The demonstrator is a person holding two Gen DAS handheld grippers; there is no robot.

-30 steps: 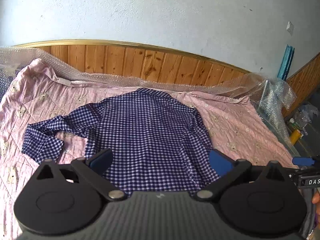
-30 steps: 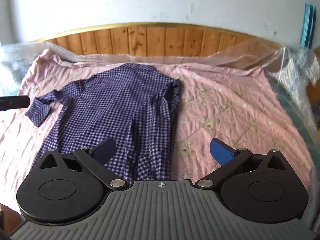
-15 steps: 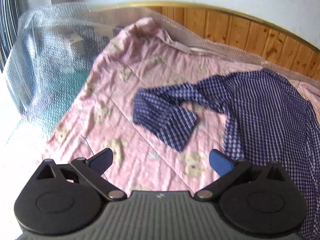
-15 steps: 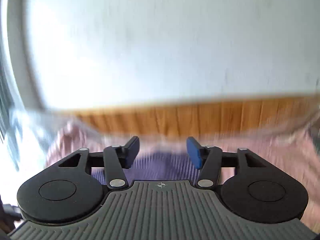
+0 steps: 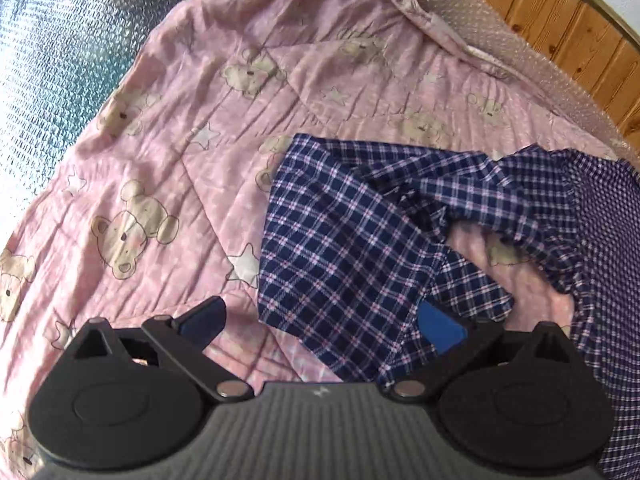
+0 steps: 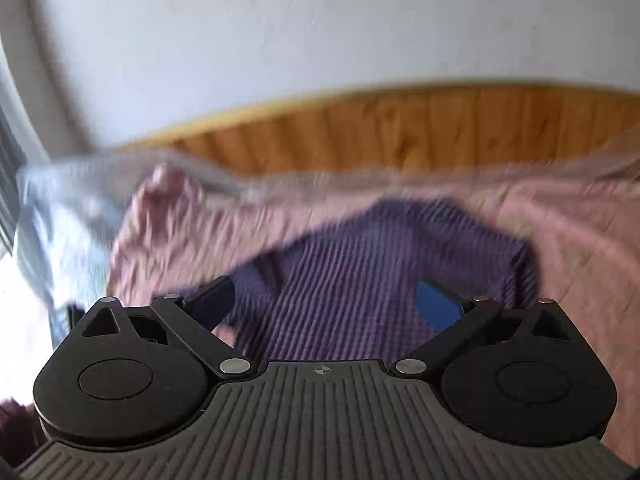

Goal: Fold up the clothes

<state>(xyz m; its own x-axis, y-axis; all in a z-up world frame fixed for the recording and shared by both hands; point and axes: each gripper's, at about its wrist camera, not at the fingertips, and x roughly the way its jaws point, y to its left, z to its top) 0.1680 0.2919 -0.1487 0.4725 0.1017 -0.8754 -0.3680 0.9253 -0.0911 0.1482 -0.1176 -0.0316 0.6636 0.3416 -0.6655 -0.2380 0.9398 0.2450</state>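
A navy checked shirt (image 5: 600,248) lies on a pink bear-print bedsheet (image 5: 168,128). Its left sleeve (image 5: 344,240) is folded over itself and fills the middle of the left wrist view. My left gripper (image 5: 320,320) is open just above the sleeve's cuff end, its blue fingers (image 5: 440,328) spread to either side of the cloth. In the blurred right wrist view the shirt (image 6: 380,264) lies ahead, and my right gripper (image 6: 324,308) is open above it with nothing between its fingers.
A wooden headboard (image 6: 400,136) with bubble wrap (image 5: 500,40) along its foot borders the far side of the bed. A silvery padded mat (image 5: 52,52) covers the bed's left edge. A white wall (image 6: 320,20) rises behind.
My left gripper swung left and dropped close over the sleeve. My right gripper swept up toward the wall with narrowed fingers, then came back down over the shirt and opened wide.
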